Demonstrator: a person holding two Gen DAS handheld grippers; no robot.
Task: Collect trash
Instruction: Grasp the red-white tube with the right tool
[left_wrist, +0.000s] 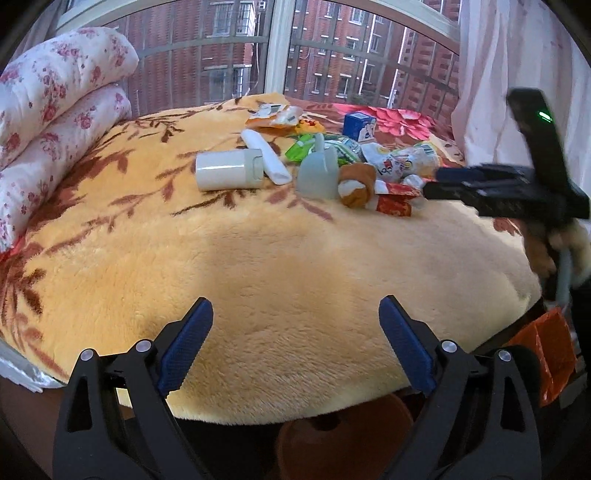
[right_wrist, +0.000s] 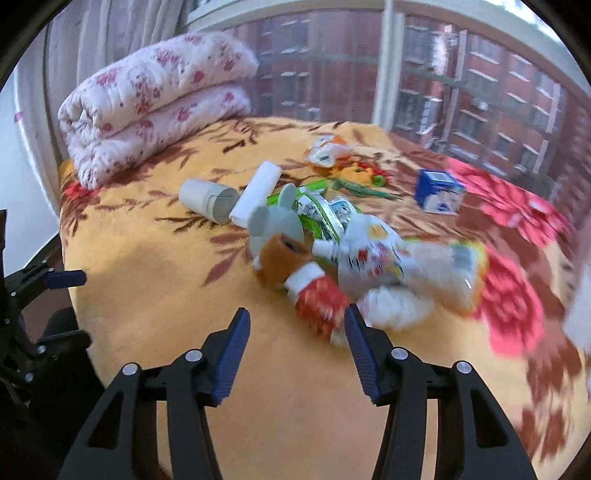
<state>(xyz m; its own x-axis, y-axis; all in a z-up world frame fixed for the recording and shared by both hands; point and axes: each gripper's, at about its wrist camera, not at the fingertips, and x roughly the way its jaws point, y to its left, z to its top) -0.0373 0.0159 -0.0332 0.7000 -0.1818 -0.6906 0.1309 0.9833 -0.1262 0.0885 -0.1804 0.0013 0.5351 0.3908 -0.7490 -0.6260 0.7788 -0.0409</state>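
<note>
A pile of trash lies on a yellow fleece blanket (left_wrist: 258, 266): a red wrapper (left_wrist: 395, 201) (right_wrist: 321, 301), a white printed bag (left_wrist: 402, 162) (right_wrist: 373, 254), green wrappers (left_wrist: 303, 147) (right_wrist: 314, 214), an orange-white packet (left_wrist: 273, 116) (right_wrist: 327, 153) and a blue carton (left_wrist: 358, 126) (right_wrist: 437, 192). My left gripper (left_wrist: 295, 314) is open and empty over bare blanket, well short of the pile. My right gripper (right_wrist: 297, 325) is open and empty; its right finger is next to the red wrapper. In the left wrist view the right gripper (left_wrist: 436, 186) shows closed-looking from the side, by the red wrapper.
A white cylinder (left_wrist: 227, 170) (right_wrist: 208, 199), a white tube (left_wrist: 264, 155) (right_wrist: 256, 192), a grey plush (left_wrist: 317, 175) (right_wrist: 275, 219) and a brown plush (left_wrist: 356, 184) (right_wrist: 282, 262) lie in the pile. A folded floral quilt (left_wrist: 55, 122) (right_wrist: 155, 99) sits left. An orange bag (left_wrist: 546, 350) hangs off the bed's right edge.
</note>
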